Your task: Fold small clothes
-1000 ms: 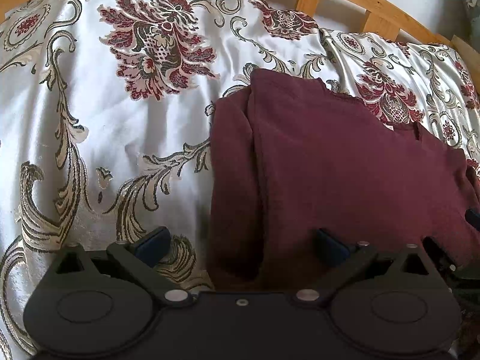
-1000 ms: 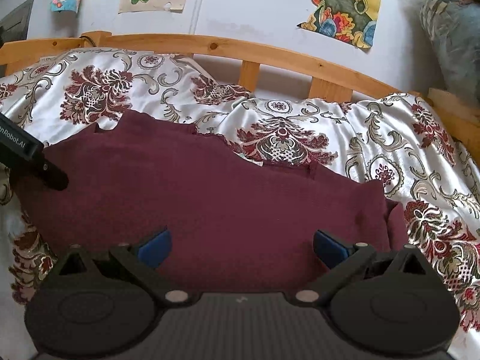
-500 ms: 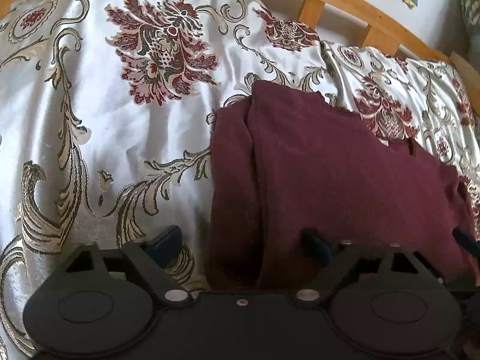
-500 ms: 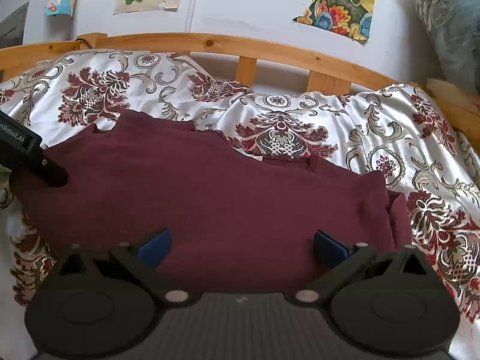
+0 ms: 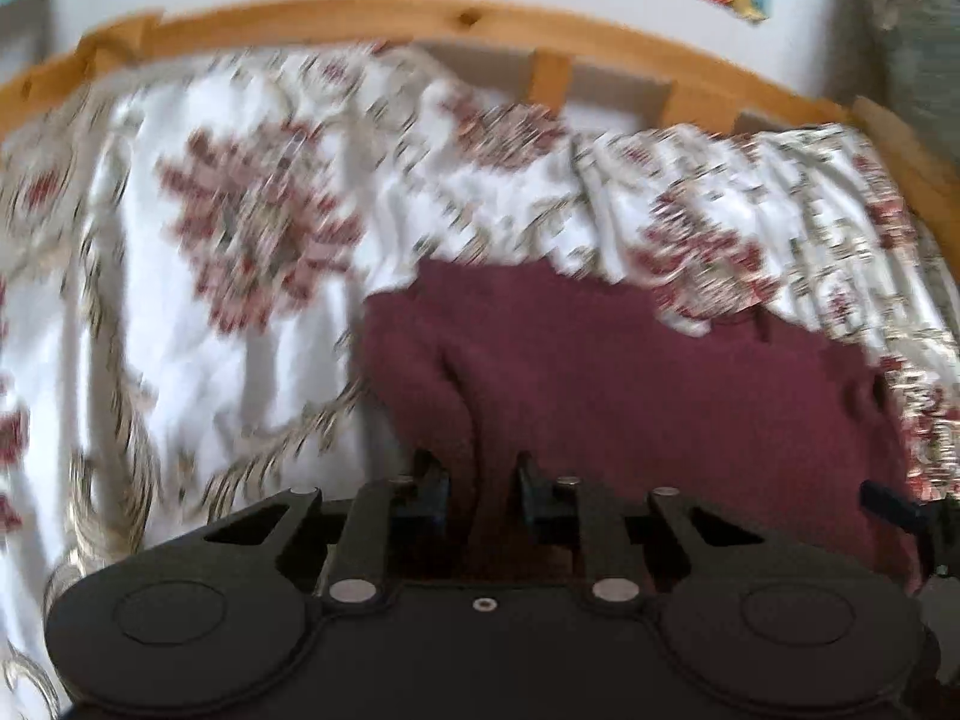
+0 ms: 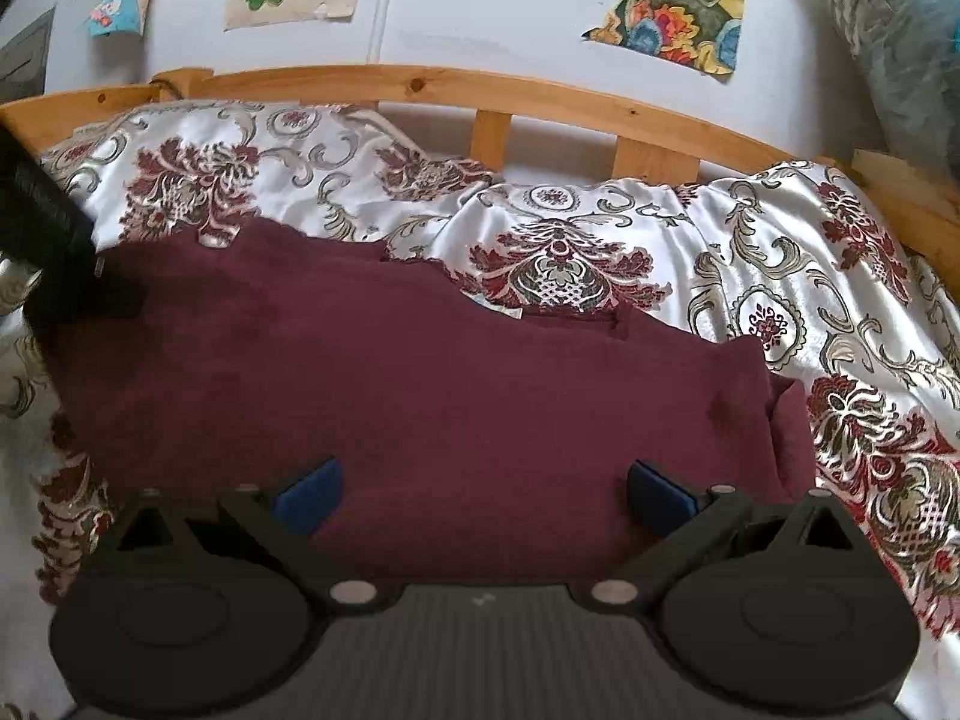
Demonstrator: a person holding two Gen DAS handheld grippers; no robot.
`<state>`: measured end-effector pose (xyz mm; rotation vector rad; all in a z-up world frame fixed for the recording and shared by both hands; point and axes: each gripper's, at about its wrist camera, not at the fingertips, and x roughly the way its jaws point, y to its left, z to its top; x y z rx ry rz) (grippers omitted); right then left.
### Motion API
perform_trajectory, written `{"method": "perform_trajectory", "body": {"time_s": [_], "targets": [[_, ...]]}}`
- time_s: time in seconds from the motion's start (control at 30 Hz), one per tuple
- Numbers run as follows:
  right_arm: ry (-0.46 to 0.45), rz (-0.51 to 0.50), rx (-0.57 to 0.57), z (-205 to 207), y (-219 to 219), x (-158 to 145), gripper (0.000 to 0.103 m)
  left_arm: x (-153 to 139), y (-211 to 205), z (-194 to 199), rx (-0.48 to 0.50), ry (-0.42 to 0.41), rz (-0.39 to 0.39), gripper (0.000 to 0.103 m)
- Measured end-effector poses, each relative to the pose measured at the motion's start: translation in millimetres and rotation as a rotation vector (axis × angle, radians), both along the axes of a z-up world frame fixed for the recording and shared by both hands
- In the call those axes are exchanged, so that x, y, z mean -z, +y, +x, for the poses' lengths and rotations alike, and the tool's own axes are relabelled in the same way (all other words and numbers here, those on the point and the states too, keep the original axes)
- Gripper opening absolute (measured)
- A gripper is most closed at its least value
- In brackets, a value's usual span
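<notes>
The maroon sweater (image 6: 420,384) is lying spread on the floral bedspread (image 6: 780,276), in front of the wooden bed rail (image 6: 420,81). The left claw (image 5: 478,489) is pinching a raised fold at the sweater's left edge. The right claw (image 6: 480,495) is hovering wide apart over the sweater's near edge, gripping nothing.

The left wrist view looks forward from low over the left end of the maroon garment (image 5: 660,396), blurred. The right wrist view sits near its front edge, facing the wooden headboard (image 6: 540,96). Both share garment, floral bedspread (image 6: 780,252) and headboard.
</notes>
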<state>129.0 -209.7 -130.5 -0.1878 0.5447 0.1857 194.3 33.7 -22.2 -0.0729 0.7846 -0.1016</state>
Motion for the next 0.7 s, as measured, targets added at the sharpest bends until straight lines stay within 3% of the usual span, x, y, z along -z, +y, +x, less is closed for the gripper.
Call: {"method": "perform_trajectory", "body": {"time_s": [0.17,0.3,0.43,0.7], "targets": [[0.016,-0.03,0.013,-7,-25,-25,0.103,-34,-38,0,0.134,-0.088,0.021,0.02],[0.026,-0.079,0.086,-7,-61,-39,0.103,-45,-79,4,0.213,-0.076,0.006,0.019],[0.033,-0.103,0.204,4,-101,-48,0.103,-38,-123,1,0.311,-0.07,0.039,0.018],[0.068,0.03,0.383,16,-172,-52,0.103,-5,-174,-13,0.422,-0.024,0.078,0.017]]}}
